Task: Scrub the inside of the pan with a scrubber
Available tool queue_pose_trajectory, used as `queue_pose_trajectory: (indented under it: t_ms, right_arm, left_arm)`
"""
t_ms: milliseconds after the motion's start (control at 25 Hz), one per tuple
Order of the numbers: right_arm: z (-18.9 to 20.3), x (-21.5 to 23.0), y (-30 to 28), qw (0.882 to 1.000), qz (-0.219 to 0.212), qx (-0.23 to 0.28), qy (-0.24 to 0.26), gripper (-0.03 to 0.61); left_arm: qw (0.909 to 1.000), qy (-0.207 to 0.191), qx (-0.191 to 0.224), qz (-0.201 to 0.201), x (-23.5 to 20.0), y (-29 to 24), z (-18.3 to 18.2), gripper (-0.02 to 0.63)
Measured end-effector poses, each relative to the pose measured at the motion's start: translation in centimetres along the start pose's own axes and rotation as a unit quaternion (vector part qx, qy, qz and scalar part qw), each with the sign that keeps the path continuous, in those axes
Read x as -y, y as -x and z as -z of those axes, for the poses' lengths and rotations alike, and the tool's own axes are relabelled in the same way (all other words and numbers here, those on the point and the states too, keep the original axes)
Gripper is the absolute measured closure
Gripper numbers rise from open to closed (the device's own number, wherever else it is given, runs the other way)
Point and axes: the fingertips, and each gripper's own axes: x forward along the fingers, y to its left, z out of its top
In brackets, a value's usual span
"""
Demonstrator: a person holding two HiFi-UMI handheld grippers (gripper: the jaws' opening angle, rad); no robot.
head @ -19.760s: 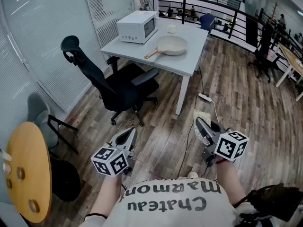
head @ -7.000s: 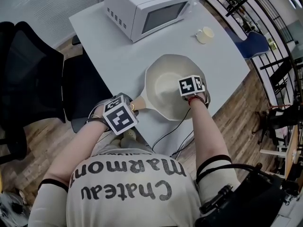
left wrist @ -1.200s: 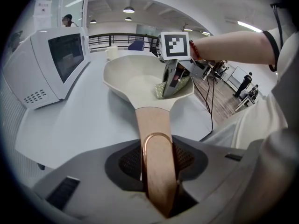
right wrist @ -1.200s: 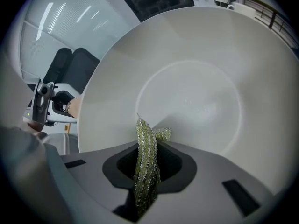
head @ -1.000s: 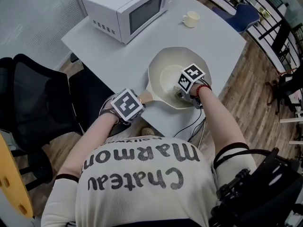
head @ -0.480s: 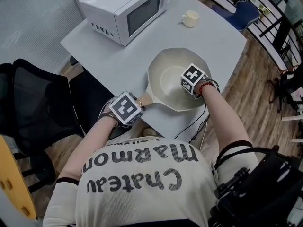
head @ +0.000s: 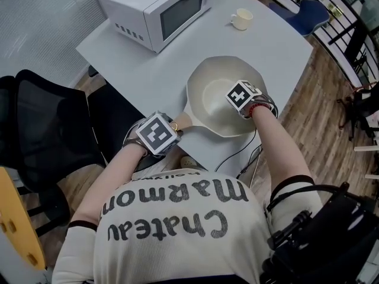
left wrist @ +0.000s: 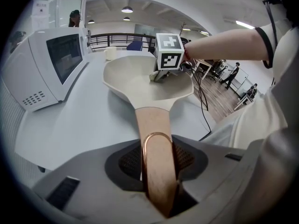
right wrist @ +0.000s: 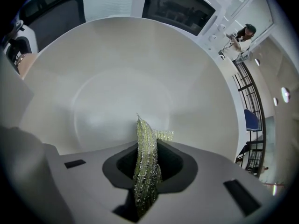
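Note:
A cream pan [head: 213, 84] rests on the grey table [head: 124, 58], its wooden handle [head: 182, 122] pointing toward me. My left gripper [head: 173, 127] is shut on that handle [left wrist: 154, 125], the jaws [left wrist: 158, 169] clamped on both its sides. My right gripper [head: 238, 104] reaches steeply down into the right side of the pan. It is shut on a glittery green-silver scrubber [right wrist: 145, 155], whose tip touches the pan's inner floor [right wrist: 140, 78]. In the left gripper view the right gripper [left wrist: 161, 73] stands inside the pan bowl [left wrist: 135, 80].
A white microwave [head: 157, 7] stands at the table's far left, and a small cup [head: 241, 19] sits behind the pan. A black office chair [head: 41, 117] is at my left. A cable [head: 237, 152] hangs off the table's near edge.
My right gripper has slid across the pan's inside with the scrubber and turned at the wrist. The left gripper keeps its hold on the handle without moving.

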Motion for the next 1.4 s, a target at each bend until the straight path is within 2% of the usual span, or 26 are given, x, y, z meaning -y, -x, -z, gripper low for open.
queue_pose_trajectory:
  t_ms: [120, 200, 280, 360, 400, 440, 520, 600, 680, 760, 800, 920, 960, 1000, 1200, 1320, 1400]
  right_arm:
    - [-0.6, 0.6, -0.1, 1.000, 0.019, 0.017, 0.000, 0.523]
    - [-0.9, 0.5, 0.3, 0.999, 0.010, 0.033, -0.015, 0.523]
    - [-1.4, 0.0, 1.6, 0.995, -0.016, 0.063, -0.071, 0.523]
    - [-2.7, -0.9, 3.7, 0.981, -0.060, 0.112, -0.143, 0.523]
    - [-3.6, -2.4, 4.7, 0.968, -0.111, 0.138, -0.176, 0.523]
    - [-4.7, -4.5, 5.6, 0.949, -0.177, 0.159, -0.206, 0.523]
    - [-6.6, -9.2, 7.2, 0.900, -0.305, 0.181, -0.252, 0.523]
    - [-8.2, -12.4, 8.0, 0.859, -0.380, 0.189, -0.287, 0.523]
    - [-9.5, -13.9, 8.0, 0.835, -0.411, 0.191, -0.313, 0.523]
    - [-10.3, -14.6, 7.8, 0.822, -0.425, 0.183, -0.333, 0.523]
    - [-10.7, -14.7, 7.9, 0.811, -0.434, 0.178, -0.349, 0.523]
    - [-11.8, -14.3, 9.1, 0.763, -0.473, 0.176, -0.404, 0.523]
    - [-12.0, -14.2, 9.4, 0.755, -0.477, 0.178, -0.413, 0.523]
    - [-12.1, -14.1, 9.6, 0.755, -0.474, 0.181, -0.415, 0.523]
    - [-11.3, -14.9, 10.7, 0.780, -0.466, 0.185, -0.375, 0.525]
    - [-9.5, -16.5, 11.8, 0.802, -0.452, 0.178, -0.348, 0.524]
    - [-8.8, -17.1, 12.3, 0.818, -0.438, 0.179, -0.329, 0.524]
  left_arm:
    - [0.9999, -0.007, -0.001, -0.011, -0.4, 0.0, 0.0, 0.459]
    - [0.9999, -0.009, -0.003, -0.010, -0.3, 0.0, 0.1, 0.459]
    - [0.9999, -0.012, -0.004, -0.006, 0.0, -0.1, 0.2, 0.459]
    - [0.9999, -0.010, -0.006, 0.005, 0.8, -0.3, 0.4, 0.459]
    - [0.9999, -0.011, -0.006, 0.003, 0.9, -0.3, 0.4, 0.459]
    - [0.9999, -0.012, -0.007, 0.000, 0.9, -0.3, 0.4, 0.459]
    - [0.9999, -0.015, -0.006, -0.005, 0.9, -0.2, 0.3, 0.459]
    - [0.9999, -0.016, -0.005, -0.005, 0.8, -0.2, 0.2, 0.459]
    - [0.9998, -0.019, -0.006, -0.010, 0.3, -0.2, 0.1, 0.460]
    - [0.9997, -0.021, -0.007, -0.012, 0.1, -0.3, 0.1, 0.462]
    - [0.9997, -0.020, -0.007, -0.012, 0.1, -0.3, 0.0, 0.462]
    - [0.9998, -0.014, -0.010, -0.003, 0.6, -0.4, 0.1, 0.466]
    - [0.9999, -0.014, -0.009, -0.002, 0.6, -0.4, 0.1, 0.466]
    - [0.9998, -0.018, -0.006, -0.008, 0.2, -0.3, -0.2, 0.465]
    - [0.9995, -0.026, -0.010, -0.016, -0.1, -0.2, -0.3, 0.465]
    - [0.9987, -0.032, -0.025, -0.031, 0.9, 0.2, 0.8, 0.471]
    - [0.9989, -0.027, -0.028, -0.025, 1.2, 0.4, 1.1, 0.474]
